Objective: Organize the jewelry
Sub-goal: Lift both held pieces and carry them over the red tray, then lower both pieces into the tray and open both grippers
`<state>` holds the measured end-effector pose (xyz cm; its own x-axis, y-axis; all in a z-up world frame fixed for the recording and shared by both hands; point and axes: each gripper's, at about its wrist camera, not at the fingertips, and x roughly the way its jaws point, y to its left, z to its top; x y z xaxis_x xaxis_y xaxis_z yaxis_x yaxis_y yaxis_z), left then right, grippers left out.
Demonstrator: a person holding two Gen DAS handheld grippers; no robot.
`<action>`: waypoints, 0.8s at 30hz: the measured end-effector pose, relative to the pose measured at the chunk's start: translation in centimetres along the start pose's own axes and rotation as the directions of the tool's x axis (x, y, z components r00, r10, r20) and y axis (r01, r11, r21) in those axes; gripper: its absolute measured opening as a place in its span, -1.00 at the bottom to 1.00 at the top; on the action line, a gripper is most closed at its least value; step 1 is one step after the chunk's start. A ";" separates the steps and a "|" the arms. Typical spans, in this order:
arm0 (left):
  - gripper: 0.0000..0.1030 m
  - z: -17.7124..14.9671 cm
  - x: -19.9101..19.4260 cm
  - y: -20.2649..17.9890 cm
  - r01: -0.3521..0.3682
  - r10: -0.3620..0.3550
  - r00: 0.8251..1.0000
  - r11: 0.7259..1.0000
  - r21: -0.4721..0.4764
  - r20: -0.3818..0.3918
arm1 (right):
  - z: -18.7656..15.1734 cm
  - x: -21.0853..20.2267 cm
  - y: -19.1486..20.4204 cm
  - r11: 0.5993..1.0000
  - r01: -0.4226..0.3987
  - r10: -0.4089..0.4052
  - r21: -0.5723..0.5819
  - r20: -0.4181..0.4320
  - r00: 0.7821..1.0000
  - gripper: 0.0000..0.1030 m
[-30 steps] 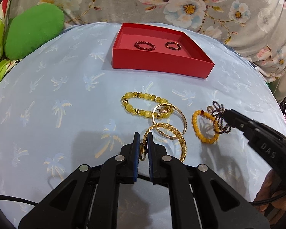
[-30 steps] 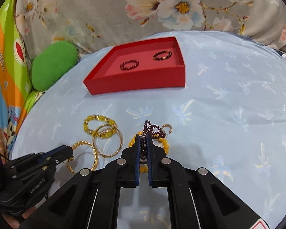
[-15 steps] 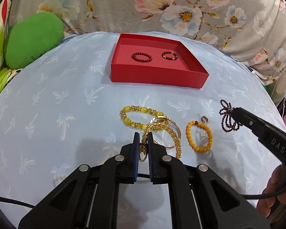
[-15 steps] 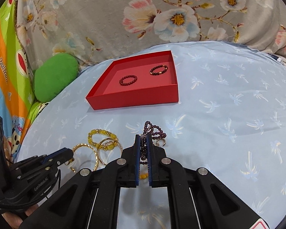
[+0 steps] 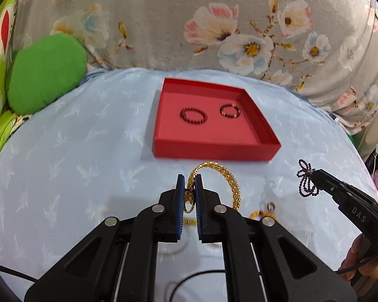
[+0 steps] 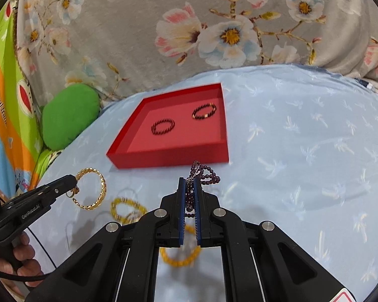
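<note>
- Left gripper [image 5: 188, 196] clamped on gold bangle [image 5: 229, 180]; hoop stands upright beyond the fingertips, arching rightward.
- Right gripper [image 6: 189, 196] pinched on purple bead strand [image 6: 204, 173]; loops bunch past the tips, no clear long axis.
- Red tray [image 5: 214, 152] ahead of both; carry over its near wall, lower, then release.

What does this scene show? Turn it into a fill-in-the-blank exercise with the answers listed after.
1. The left tongs grip a ____ chain bracelet.
2. The right tongs grip a string of dark ____ beads.
3. The red tray holds ____ beaded bracelets.
4. The tray sits on a light ____ cloth.

Answers: gold; purple; two; blue
</note>
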<state>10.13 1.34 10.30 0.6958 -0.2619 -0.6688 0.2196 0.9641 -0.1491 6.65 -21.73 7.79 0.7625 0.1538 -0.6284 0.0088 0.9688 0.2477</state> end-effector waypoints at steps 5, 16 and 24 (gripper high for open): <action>-0.85 3.8 1.5 -0.2 0.005 -0.005 0.999 1.000 0.000 0.032 | 3.9 2.0 0.5 0.999 -0.002 0.003 -0.036 0.020 1.000 -0.88; -0.85 9.3 8.4 -0.9 -0.010 0.010 1.000 1.000 0.018 0.014 | 9.5 10.2 0.6 0.997 -0.066 0.066 -0.026 -0.026 0.997 -0.88; -0.85 9.3 13.4 -0.8 -0.032 0.034 0.998 0.999 0.033 -0.049 | 10.3 15.4 0.6 0.998 -0.054 0.051 -0.037 -0.082 0.995 -0.88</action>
<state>25.62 -3.32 8.23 0.6682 -0.2267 -0.7086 0.2197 0.9701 -0.1032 25.01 -20.83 5.87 0.7066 0.2179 -0.6732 -0.0560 0.9656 0.2538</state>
